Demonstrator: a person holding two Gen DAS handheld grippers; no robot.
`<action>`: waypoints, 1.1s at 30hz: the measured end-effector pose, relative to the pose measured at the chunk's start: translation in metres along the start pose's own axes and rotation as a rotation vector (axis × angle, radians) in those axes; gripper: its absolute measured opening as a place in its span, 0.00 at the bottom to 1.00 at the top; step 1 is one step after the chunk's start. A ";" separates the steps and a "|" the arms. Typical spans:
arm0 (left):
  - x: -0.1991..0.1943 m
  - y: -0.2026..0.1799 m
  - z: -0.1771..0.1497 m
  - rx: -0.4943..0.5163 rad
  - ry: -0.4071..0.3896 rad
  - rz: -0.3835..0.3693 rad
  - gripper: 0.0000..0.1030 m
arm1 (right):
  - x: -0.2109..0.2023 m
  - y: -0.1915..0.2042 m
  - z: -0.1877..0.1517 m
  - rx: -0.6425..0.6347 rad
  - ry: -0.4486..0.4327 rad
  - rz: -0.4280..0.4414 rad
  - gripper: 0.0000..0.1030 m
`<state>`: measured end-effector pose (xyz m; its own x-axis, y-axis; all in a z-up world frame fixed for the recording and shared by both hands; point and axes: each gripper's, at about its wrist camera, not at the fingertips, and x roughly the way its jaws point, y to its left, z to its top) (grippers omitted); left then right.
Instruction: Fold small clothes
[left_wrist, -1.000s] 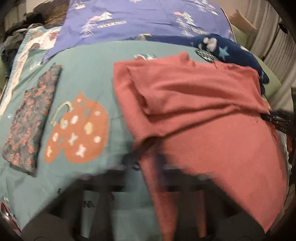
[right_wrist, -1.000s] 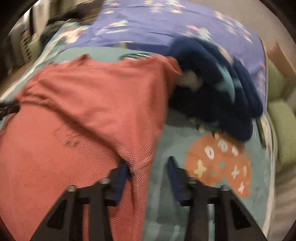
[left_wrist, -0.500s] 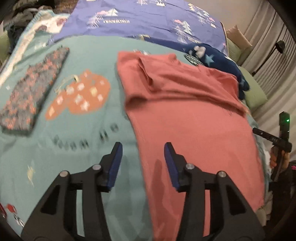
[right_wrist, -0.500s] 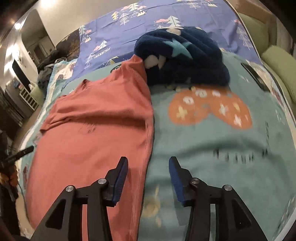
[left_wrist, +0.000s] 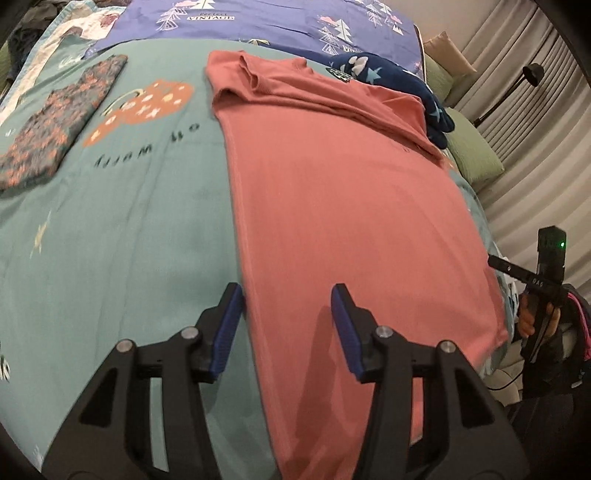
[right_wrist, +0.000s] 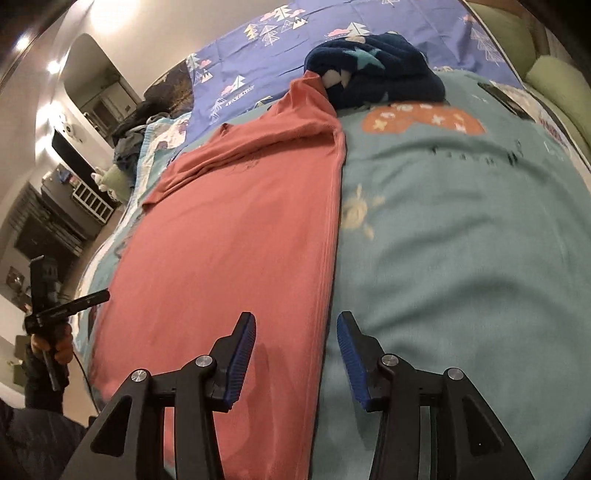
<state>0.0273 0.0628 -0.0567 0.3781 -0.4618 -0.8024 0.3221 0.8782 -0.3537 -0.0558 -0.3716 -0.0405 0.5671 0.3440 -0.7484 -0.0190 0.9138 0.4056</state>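
Between each wide-open, empty claw, left (left_wrist: 287, 326) and right (right_wrist: 296, 349), lies a red shirt (left_wrist: 343, 206) edge.

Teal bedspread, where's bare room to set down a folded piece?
Free: the teal bedspread between the salmon-red knit shirt and the folded floral cloth, and the stretch right of the shirt, below the orange mitten print. Crowded: the far edge, where the navy star fleece touches the shirt's sleeve.
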 end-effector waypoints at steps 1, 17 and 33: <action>-0.002 -0.001 -0.005 0.001 0.000 0.000 0.50 | -0.004 -0.001 -0.008 0.007 -0.005 0.006 0.45; -0.035 -0.021 -0.089 0.010 -0.018 0.019 0.50 | -0.051 -0.001 -0.095 0.084 -0.031 0.066 0.45; -0.026 -0.014 -0.108 -0.136 -0.019 -0.098 0.07 | -0.030 -0.017 -0.103 0.274 -0.011 0.282 0.37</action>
<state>-0.0811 0.0760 -0.0825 0.3671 -0.5470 -0.7523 0.2381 0.8371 -0.4925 -0.1578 -0.3749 -0.0790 0.5799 0.5698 -0.5823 0.0441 0.6917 0.7209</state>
